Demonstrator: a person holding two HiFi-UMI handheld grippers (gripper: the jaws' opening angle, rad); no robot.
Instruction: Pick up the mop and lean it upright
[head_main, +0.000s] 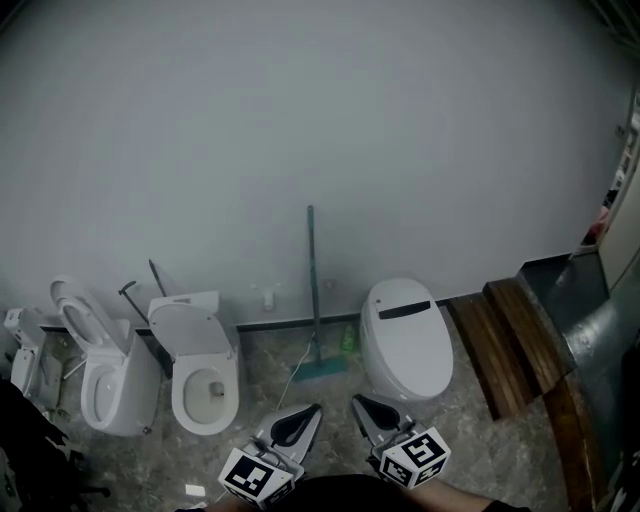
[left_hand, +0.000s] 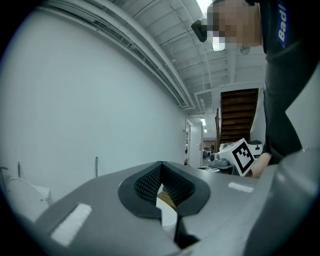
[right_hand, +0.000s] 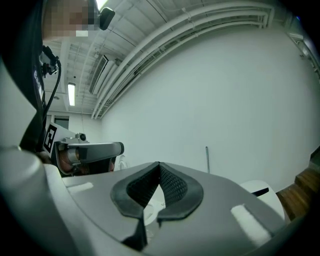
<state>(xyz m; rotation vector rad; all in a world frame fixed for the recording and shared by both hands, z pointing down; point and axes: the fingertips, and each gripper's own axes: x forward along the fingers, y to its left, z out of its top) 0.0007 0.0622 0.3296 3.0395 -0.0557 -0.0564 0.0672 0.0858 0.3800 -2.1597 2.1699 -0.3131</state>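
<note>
The mop stands upright against the white wall, its thin dark handle rising from a teal head that rests on the floor between two toilets. The top of the mop handle also shows in the left gripper view and in the right gripper view. My left gripper and right gripper hover side by side near the bottom edge, short of the mop head and apart from it. Both have their jaws shut with nothing between them, as the left gripper and right gripper show up close.
Two open toilets stand to the left of the mop, and a closed-lid toilet to its right. A green bottle sits by the mop head. Wooden steps and a metal ramp fill the right side.
</note>
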